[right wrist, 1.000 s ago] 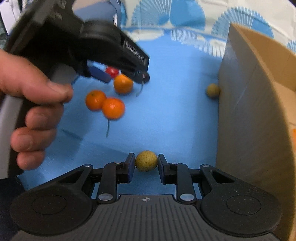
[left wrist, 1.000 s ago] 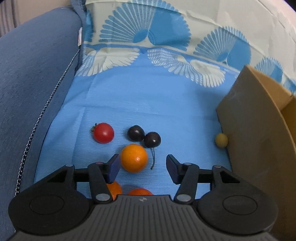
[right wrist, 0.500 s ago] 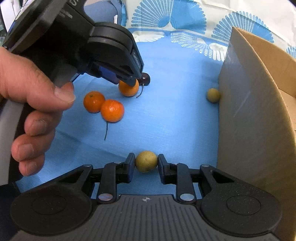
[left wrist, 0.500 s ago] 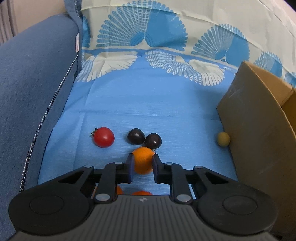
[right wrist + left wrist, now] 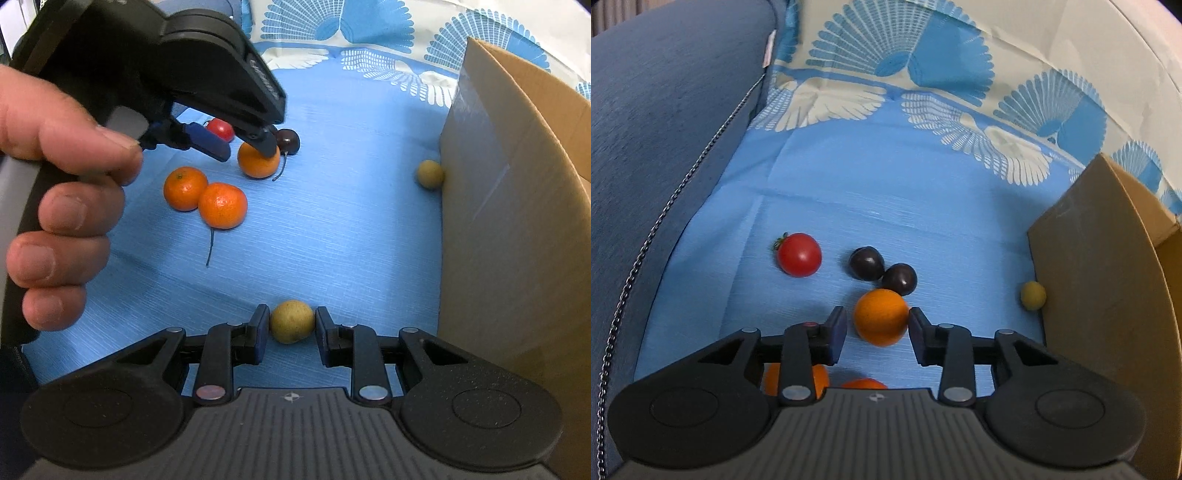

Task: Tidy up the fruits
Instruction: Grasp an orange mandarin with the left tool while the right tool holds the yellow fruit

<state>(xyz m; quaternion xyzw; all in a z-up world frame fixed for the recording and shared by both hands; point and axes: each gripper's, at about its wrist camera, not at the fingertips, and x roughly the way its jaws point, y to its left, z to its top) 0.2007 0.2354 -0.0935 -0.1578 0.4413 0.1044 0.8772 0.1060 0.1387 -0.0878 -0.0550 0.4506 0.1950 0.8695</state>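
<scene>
- The left gripper (image 5: 876, 328) is opening its jaws around an orange (image 5: 881, 316); the left pad stands clear of the fruit, the right one at its edge.
- That orange lies on the blue cloth (image 5: 886, 206), well left of the cardboard box (image 5: 1108, 295), just in front of two dark cherries (image 5: 882, 269).
- The right gripper (image 5: 291, 328) is closed on a small yellow fruit (image 5: 291, 320), both pads pressing it, near the box's wall.
- A second yellow fruit (image 5: 430, 174) touches the box.
</scene>
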